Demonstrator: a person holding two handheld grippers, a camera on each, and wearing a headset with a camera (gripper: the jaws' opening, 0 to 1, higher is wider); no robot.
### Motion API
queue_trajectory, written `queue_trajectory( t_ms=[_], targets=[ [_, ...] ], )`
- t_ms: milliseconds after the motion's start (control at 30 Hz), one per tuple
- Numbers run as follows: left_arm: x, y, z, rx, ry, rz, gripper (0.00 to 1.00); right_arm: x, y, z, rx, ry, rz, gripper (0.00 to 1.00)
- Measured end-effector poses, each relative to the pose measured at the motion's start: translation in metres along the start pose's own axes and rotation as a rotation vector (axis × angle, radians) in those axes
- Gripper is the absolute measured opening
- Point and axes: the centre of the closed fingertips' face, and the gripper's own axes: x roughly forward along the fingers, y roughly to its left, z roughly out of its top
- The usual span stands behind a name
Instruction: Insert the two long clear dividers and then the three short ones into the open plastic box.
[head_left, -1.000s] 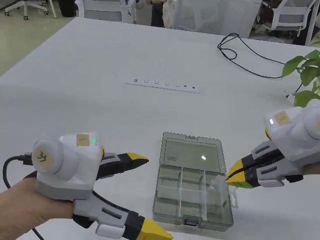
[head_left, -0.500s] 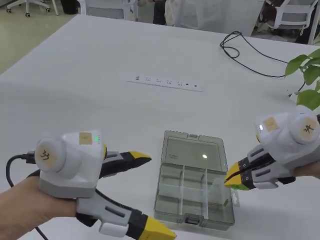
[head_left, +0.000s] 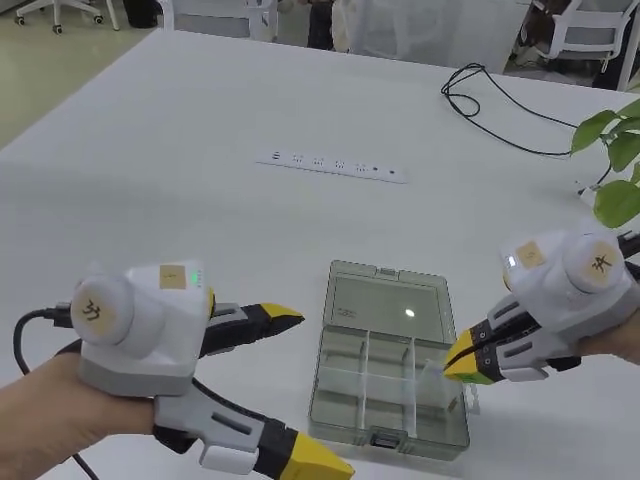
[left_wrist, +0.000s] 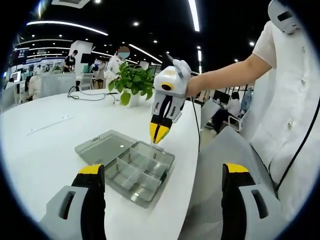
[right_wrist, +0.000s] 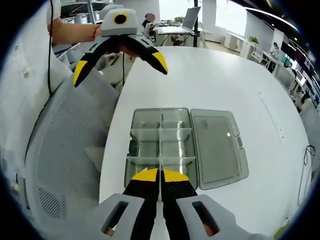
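Smoky see-through rectangular plastic box (head_left: 388, 305) sat lid-open on the smooth white table (head_left: 200, 200), yellow-tipped right gripper (head_left: 455, 365) pinched on a thin clear divider (head_left: 438, 378) at its edge, left gripper (head_left: 312, 393) spread wide.

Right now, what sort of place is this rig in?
Likely an open-plan office or lab: a big white table with a power strip, office chairs beyond it, a potted plant and ceiling strip lights.
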Motion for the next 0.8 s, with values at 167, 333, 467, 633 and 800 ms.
queue_trajectory(
  t_ms=[167,333,467,633,800],
  targets=[
    [-0.0001,-0.0010,0.0007,0.001,-0.003,-0.002,1.00,0.0004,-0.0010,-0.0004,0.006,-0.017,-0.003,0.03],
    [0.0000,-0.0010,0.0015,0.000,-0.006,-0.002,0.99,0.0006,-0.0005,-0.0005,0.001,-0.031,-0.012,0.03],
    [0.0005,-0.0009,0.0024,0.001,-0.008,-0.004,0.99,0.0013,-0.0002,0.0002,-0.020,-0.031,-0.023,0.03],
    [0.0010,-0.0007,0.0025,0.003,-0.005,-0.005,0.99,0.0042,0.0018,-0.0005,-0.013,-0.025,-0.024,0.02],
    [0.0009,-0.0005,0.0032,0.003,-0.007,-0.004,0.99,0.0096,0.0000,-0.0058,0.004,-0.018,-0.029,0.02]
  ],
)
